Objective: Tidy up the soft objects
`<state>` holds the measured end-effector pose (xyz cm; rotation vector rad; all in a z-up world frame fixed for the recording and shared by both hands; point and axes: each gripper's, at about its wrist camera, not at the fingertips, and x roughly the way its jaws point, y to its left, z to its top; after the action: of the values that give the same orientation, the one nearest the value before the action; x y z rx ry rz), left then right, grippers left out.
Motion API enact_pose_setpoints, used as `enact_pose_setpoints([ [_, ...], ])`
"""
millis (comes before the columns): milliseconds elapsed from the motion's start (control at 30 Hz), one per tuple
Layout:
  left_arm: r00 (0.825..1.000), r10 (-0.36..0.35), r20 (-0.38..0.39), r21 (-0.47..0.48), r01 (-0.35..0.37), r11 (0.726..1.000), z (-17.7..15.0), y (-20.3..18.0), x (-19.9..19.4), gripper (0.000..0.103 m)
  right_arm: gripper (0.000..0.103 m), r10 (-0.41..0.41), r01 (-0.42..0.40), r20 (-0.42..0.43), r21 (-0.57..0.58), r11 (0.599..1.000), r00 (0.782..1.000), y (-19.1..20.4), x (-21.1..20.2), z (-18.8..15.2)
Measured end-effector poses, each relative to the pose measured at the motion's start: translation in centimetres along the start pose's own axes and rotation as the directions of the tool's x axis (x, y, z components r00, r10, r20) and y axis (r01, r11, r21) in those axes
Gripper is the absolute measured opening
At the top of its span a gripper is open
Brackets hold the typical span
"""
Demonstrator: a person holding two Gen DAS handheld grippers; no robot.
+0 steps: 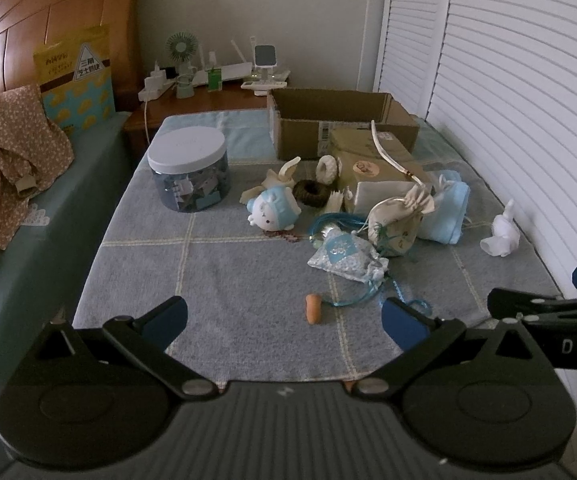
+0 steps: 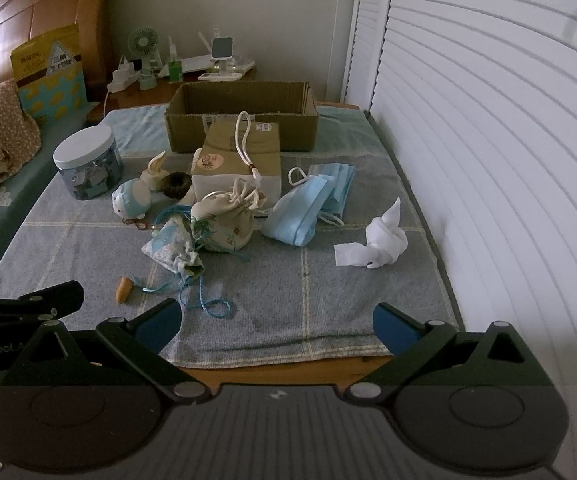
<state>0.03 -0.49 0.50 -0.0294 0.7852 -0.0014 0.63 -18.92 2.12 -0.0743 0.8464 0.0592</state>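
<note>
Soft things lie on a grey checked cloth (image 1: 248, 280): a white and blue plush toy (image 1: 274, 212), a cream drawstring pouch (image 1: 396, 220), a blue patterned sachet (image 1: 344, 256), blue face masks (image 2: 308, 208), a crumpled white tissue (image 2: 380, 244), a dark hair ring (image 1: 312, 192) and a white one (image 1: 327, 169). An open cardboard box (image 1: 344, 124) stands behind them. My left gripper (image 1: 284, 320) is open and empty above the near cloth, short of a small orange piece (image 1: 313, 309). My right gripper (image 2: 276, 326) is open and empty at the cloth's near edge.
A clear jar with a white lid (image 1: 188, 172) stands at the left. A tan paper bag (image 2: 240, 156) lies before the box. A louvred white door (image 2: 488, 160) runs along the right. A bed with patterned fabric (image 1: 4, 152) is on the left, a cluttered nightstand (image 1: 216, 80) behind.
</note>
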Motion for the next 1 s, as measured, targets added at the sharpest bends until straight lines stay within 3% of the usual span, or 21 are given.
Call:
enact_pose_setpoints([
  [1000, 1.000, -0.003, 0.003, 0.003, 0.003, 1.000, 0.08, -0.09, -0.24, 0.102, 0.103, -0.002, 0.002, 0.012, -0.002, 1.000, 1.000, -0.10, -0.30, 0.19],
])
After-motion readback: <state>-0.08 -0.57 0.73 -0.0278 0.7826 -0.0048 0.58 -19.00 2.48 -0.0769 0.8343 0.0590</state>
